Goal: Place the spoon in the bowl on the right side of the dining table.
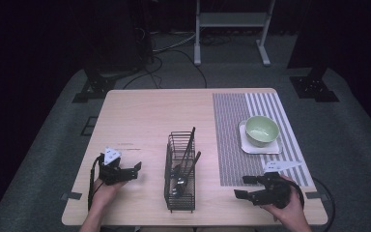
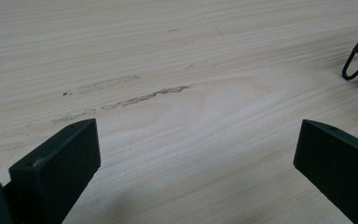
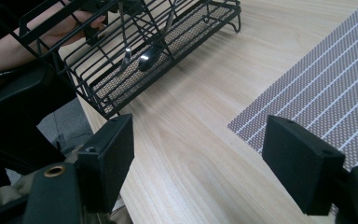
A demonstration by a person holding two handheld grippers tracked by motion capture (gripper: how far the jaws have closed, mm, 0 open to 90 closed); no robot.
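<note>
While I look down from the high view, my left gripper (image 1: 136, 170) and right gripper (image 1: 245, 186) flank the wire basket (image 1: 180, 170), both spread and empty; the utensils (image 1: 183, 164) inside blur together (spoons, perhaps). Along my left gripper's jaws, the basket's foot (image 2: 357, 70) is cut off. Along my right's, the basket (image 3: 121, 56) hides my other hand (image 3: 51, 32).

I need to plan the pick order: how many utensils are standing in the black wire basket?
2 can be told apart. One long dark handle leans toward the basket's far end; a shorter one leans over its right side. Others may be hidden behind the wires.
</note>
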